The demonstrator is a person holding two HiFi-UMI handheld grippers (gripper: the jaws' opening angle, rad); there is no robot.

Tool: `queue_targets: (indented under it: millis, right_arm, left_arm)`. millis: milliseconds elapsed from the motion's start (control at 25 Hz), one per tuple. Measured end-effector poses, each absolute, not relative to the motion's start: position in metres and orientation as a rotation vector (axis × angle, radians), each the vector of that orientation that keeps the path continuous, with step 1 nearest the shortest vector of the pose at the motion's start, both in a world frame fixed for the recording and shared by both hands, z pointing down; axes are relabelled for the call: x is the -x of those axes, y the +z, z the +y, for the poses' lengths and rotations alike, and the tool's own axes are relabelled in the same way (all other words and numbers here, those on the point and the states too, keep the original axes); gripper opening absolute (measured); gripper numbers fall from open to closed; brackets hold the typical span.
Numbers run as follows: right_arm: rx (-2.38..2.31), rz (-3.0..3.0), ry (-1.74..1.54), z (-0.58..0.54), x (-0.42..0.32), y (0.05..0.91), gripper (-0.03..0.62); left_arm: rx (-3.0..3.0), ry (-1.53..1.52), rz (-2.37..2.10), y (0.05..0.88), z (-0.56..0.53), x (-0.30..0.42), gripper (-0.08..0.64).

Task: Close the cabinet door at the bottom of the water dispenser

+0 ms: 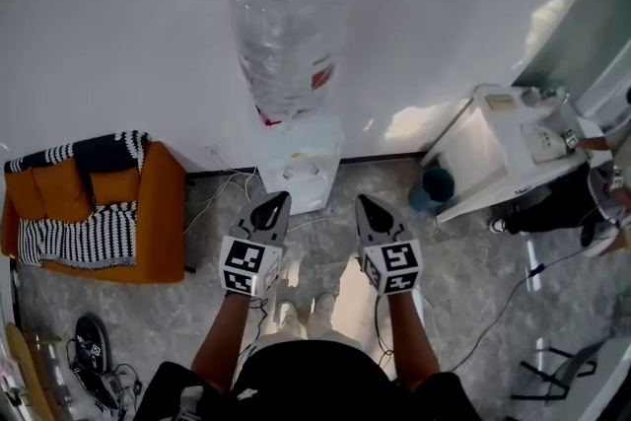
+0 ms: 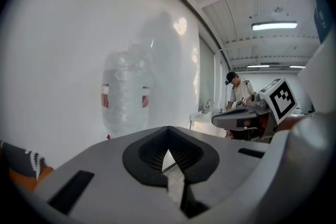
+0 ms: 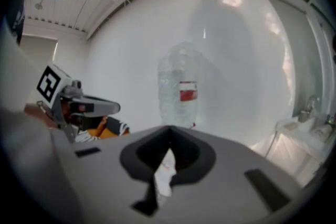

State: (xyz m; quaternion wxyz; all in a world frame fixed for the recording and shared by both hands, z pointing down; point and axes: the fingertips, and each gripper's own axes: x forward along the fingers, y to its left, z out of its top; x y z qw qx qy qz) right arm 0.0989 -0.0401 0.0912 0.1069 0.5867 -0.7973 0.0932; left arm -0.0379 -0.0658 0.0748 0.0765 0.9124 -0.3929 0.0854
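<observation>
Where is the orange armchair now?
Head view, left side: the orange armchair stands against the white wall, left of the white water dispenser.

The left gripper (image 1: 282,197) and right gripper (image 1: 361,200), side by side with jaws together, point toward the water dispenser (image 1: 301,165) (clear bottle (image 1: 286,35) on top) against the white wall (image 1: 118,35); an orange sofa (image 1: 158,217) stands at left

Water dispenser (image 1: 296,168): white floor-standing unit, upright, back against the white wall (image 1: 118,35), base on the grey speckled floor (image 1: 473,271). Seen from steeply above, so only its top deck and upper front show; the bottom cabinet door cannot be made out. Clear water bottle (image 1: 284,35) sits inverted on top, neck down, with a red-and-white label (image 1: 320,74). Both gripper views show the bottle upright against the wall.
</observation>
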Motion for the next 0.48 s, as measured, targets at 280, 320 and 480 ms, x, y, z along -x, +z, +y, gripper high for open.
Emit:
queue_targets:
  millis: [280, 320, 480]
  right_arm:
    - [-1.779, -2.387, 0.203, -0.031, -0.095, 0.046, 0.034]
    - [-1.782, -2.391, 0.2, -0.031, -0.093, 0.043, 0.034]
    - [-1.786, -2.415, 0.162, -0.028, -0.087, 0.03, 0.034]
  left_arm:
    - [-2.796, 0.2, -1.175, 0.034, -0.057, 0.041, 0.011]
    - [-2.801, 0.191, -1.178, 0.03, -0.056, 0.042, 0.011]
    - [-2.822, 0.179, -1.185, 0.015, -0.052, 0.052, 0.012]
